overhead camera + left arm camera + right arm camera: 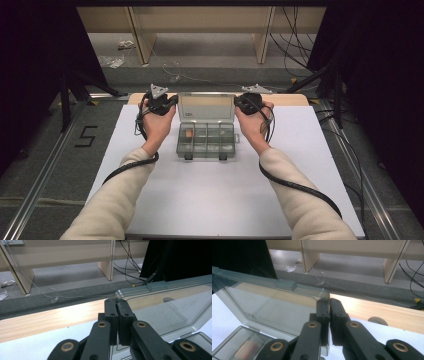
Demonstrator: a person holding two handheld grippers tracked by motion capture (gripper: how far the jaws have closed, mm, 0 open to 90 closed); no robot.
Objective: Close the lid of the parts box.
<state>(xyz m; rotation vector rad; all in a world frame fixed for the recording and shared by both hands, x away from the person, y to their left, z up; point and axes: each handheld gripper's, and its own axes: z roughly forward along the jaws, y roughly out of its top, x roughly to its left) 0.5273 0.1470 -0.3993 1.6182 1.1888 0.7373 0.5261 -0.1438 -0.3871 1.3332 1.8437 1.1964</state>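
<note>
A clear plastic compartment box (206,150) lies in the middle of the white table with its lid (206,106) standing upright. One rear-left compartment holds a small orange piece (188,134). My left gripper (175,99) is shut on the lid's upper left corner. In the left gripper view the jaws (116,303) pinch the lid's rim (155,287). My right gripper (237,100) is shut on the upper right corner, and in the right gripper view the closed jaws (329,303) clamp the lid's edge (287,286). The orange piece (249,348) shows below the lid.
The white mat (220,195) covers the table, with a wooden strip (50,320) along its far edge. Beyond the table stand desk legs (142,37), and loose cables (295,45) lie on the grey floor. Black curtains hang on both sides.
</note>
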